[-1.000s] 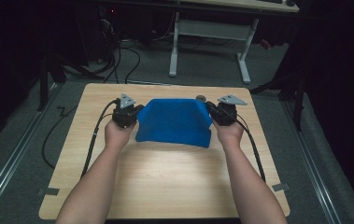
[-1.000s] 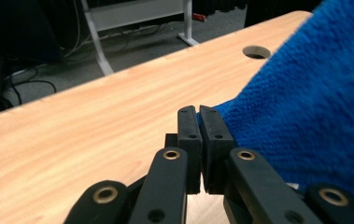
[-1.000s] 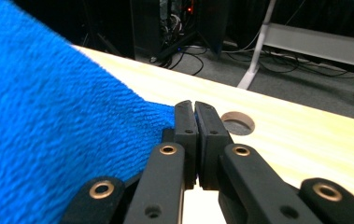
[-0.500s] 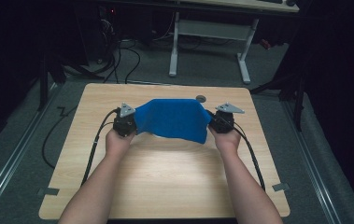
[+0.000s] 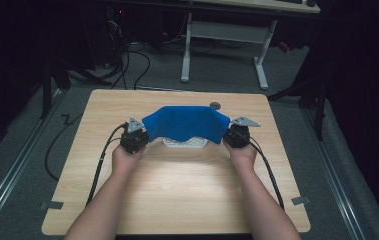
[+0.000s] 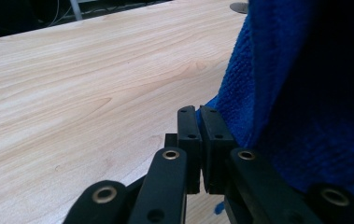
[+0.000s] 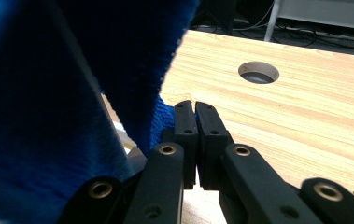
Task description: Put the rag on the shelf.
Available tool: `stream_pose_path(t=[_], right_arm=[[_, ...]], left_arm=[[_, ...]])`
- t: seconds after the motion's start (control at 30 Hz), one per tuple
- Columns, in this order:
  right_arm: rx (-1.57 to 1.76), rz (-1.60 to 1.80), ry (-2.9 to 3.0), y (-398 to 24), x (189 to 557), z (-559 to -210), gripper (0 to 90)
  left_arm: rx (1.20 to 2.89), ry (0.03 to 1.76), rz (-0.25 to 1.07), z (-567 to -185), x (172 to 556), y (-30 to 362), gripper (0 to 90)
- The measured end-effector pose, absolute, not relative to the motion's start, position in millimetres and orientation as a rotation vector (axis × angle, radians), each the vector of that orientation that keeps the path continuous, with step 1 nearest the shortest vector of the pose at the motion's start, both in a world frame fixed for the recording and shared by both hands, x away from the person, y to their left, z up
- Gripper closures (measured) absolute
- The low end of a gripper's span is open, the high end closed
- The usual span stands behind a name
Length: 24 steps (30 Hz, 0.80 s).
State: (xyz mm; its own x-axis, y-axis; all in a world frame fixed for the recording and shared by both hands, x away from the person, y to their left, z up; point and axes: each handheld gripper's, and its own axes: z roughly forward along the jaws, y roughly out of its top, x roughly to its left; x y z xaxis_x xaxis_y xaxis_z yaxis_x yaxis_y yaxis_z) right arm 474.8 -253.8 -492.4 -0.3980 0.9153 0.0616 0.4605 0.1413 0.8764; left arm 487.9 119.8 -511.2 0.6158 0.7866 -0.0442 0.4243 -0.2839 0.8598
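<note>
dim room, grey carpeted floor (image 5: pixel 297 85), white-legged desk (image 5: pixel 224 37) behind a light wooden table (image 5: pixel 177 190)

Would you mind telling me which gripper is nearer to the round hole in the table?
The right gripper: the hole lies just beyond it toward the left. The left gripper is across the blue cloth.

cloth (image 5: pixel 186 123) between both grippers — above table (image 5: pixel 177 185).

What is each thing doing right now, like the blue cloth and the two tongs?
Blue cloth: lifted off the table, stretched between the two tongs, sagging in the middle.
Left tongs: shut on a cloth corner.
Right tongs: shut on the other corner.
White thing: lying flat under the cloth, mostly hidden.
Table: bare wood in front.
</note>
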Motion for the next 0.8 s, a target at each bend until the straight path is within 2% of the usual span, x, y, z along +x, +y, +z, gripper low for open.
stream_pose_path(t=[0.13, 0.27, 0.4, 0.8], right_arm=[[1.318, 1.203, 1.927, -255.8, 474.5, -493.2, 84.8], [1.332, 1.207, 1.911, -261.4, 472.3, -491.0, 79.1], [1.332, 1.199, 1.901, -264.8, 470.6, -486.0, 76.1], [1.327, 1.179, 1.867, -277.5, 464.4, -471.2, 67.6]], left_arm=[[1.901, 0.982, 0.491, -509.8, 488.1, 121.3, 83.8], [1.881, 1.016, 0.494, -507.6, 489.0, 125.3, 71.7], [1.865, 1.052, 0.485, -505.8, 490.0, 129.9, 65.3], [1.831, 1.065, 0.521, -492.1, 483.6, 147.5, 56.5]])
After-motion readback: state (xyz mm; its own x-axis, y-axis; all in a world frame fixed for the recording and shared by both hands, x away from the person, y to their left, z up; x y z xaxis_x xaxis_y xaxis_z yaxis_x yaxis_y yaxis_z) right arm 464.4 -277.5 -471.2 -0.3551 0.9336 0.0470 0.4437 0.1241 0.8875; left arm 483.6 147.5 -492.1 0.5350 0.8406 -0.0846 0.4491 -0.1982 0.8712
